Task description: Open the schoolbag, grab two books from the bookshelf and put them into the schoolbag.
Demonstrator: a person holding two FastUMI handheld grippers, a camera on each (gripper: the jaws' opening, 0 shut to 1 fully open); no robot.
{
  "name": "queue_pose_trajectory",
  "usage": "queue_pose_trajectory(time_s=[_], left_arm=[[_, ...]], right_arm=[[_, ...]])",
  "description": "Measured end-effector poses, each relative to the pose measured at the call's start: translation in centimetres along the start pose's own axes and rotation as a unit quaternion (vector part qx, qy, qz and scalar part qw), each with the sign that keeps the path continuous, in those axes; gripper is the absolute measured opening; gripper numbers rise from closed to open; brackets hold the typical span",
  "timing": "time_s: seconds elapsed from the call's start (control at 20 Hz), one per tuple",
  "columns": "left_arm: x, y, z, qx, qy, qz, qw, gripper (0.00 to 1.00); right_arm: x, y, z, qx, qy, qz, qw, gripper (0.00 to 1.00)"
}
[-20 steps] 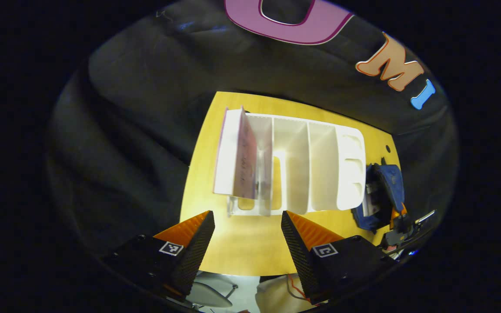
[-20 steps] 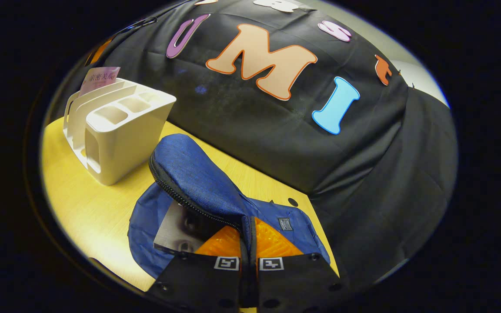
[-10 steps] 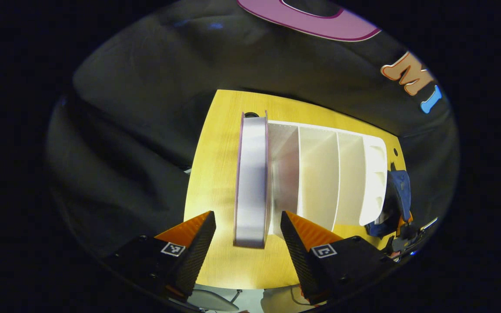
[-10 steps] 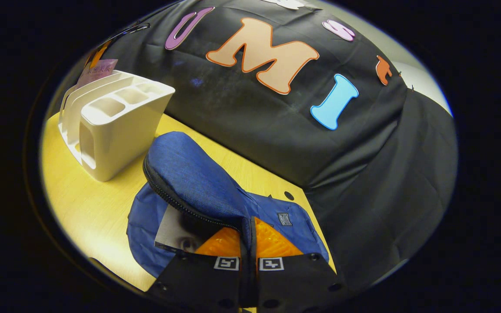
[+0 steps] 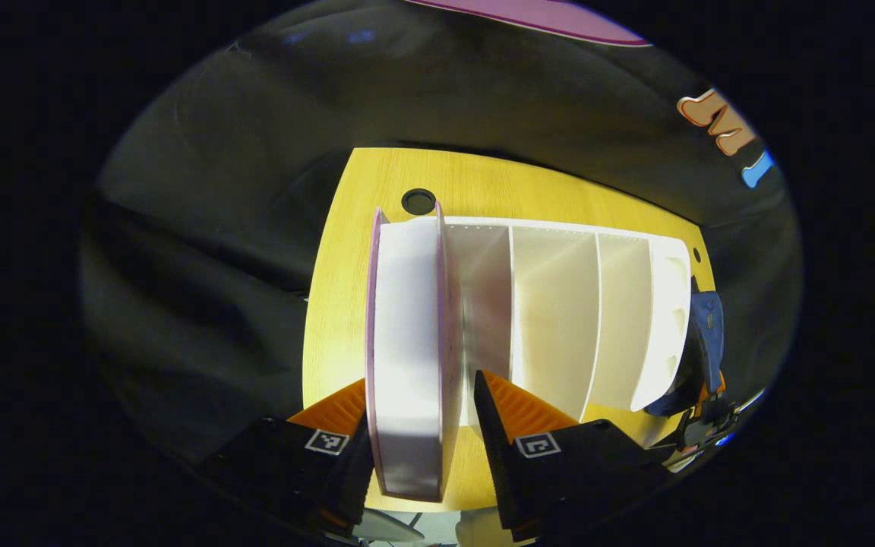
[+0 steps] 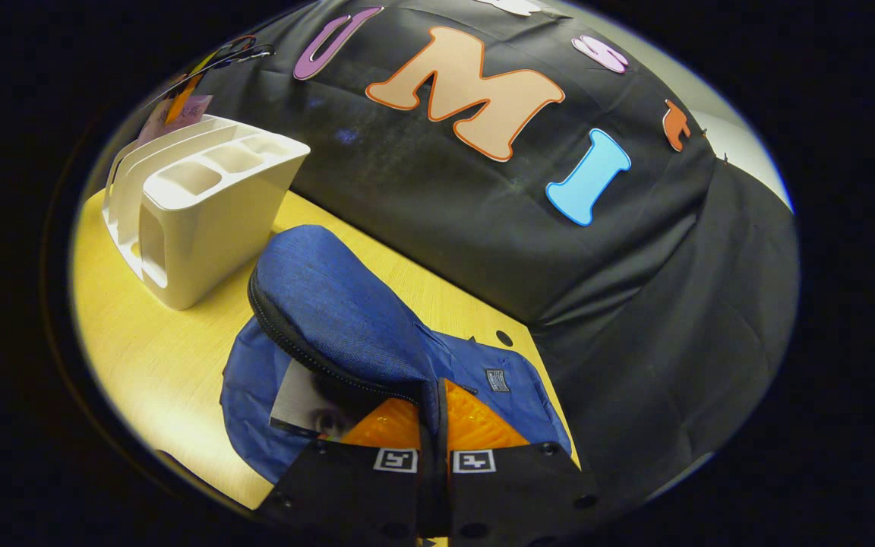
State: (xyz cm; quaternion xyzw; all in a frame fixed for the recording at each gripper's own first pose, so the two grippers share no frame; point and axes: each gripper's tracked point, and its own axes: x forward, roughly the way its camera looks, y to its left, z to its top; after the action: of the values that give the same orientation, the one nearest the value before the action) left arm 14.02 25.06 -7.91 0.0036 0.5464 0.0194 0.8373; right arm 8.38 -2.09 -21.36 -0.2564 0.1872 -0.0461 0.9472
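Beyond table (image 5: 346,251), bookshelf (image 5: 574,311) mostly hides schoolbag (image 5: 703,342).

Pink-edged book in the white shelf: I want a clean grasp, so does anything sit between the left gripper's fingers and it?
Nothing visible does. The pink-edged book stands between the open left gripper fingers.

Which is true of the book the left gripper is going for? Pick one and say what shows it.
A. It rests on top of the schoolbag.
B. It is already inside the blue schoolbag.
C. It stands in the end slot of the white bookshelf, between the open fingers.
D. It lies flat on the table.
C: in the left gripper view the book stands on edge in the bookshelf's end slot, with the left gripper open around it.
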Motion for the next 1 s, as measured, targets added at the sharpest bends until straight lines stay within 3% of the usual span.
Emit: queue_pose_trajectory(time_s=[0.2,0.25,0.35,1.0], left_arm=[[1.0,0.3,0.0,-0.01,0.025,0.019,0.999,0.64],[1.0,-0.3,0.1,-0.021,0.033,0.008,0.999,0.51],[0.8,-0.7,-0.3,-0.026,0.043,0.009,0.999,0.4],[-1.9,-1.7,-2.3,-0.056,0.079,0.03,0.995,0.37]], right_arm=[[0.0,0.1,-0.1,-0.003,0.001,0.001,1.0,0.01],[0.1,0.0,-0.1,-0.001,0.002,0.001,1.0,0.01],[0.1,0.0,-0.1,0.002,0.003,0.002,1.0,0.01],[0.1,0.4,-0.4,-0.008,-0.003,0.026,1.0,0.01]])
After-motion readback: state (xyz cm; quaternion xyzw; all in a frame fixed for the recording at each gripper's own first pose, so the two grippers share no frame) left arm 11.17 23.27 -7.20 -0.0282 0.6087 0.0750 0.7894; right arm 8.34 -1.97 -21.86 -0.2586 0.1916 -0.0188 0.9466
